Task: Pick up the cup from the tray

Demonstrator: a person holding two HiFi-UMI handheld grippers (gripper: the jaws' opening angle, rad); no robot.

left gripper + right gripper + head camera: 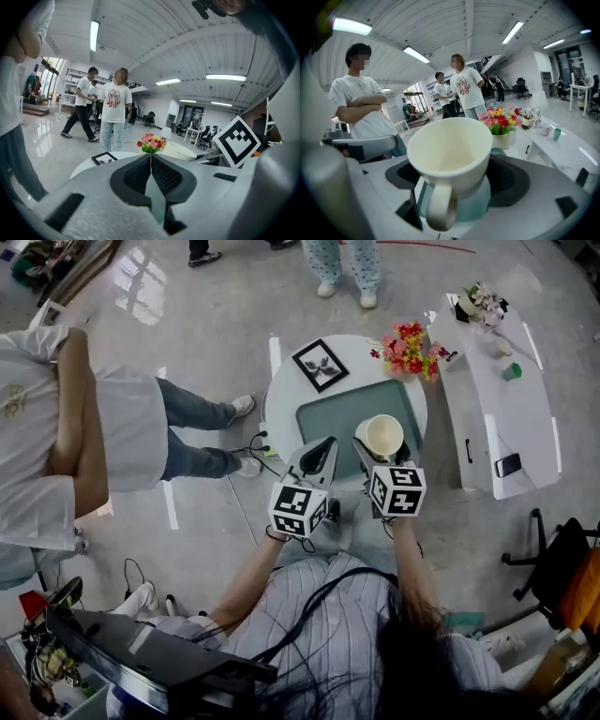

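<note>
**Cup held in the right gripper above the tray**

At the far left a bystander (66, 427) in a white shirt stands with arms crossed. To the right of that person stands a round white table (281, 399); a black picture frame (321, 364) lies on its far left part.

The left gripper (323, 448) hangs over the near left edge of the table. In the left gripper view, the left gripper (151, 164) has its two dark ribbed pads pressed together in one thin line, with nothing between them.

The teal tray (328, 423) fills the middle of the table. Over its near right corner is the cream cup (380, 437), and the right gripper (382, 454) reaches to it from the near side. In the right gripper view the cup (450, 150) sits between the jaws of the right gripper (457, 187), which press its sides. Its mouth is tipped toward the camera and its handle points toward the near side. The teal of the tray shows below the cup, but no view shows whether the base rests on it.

A bunch of red, pink and yellow flowers (410, 348) stands at the far right edge of the table. Further right is a long white counter (506, 418) with a dark phone (508, 465) lying near its near end
</note>
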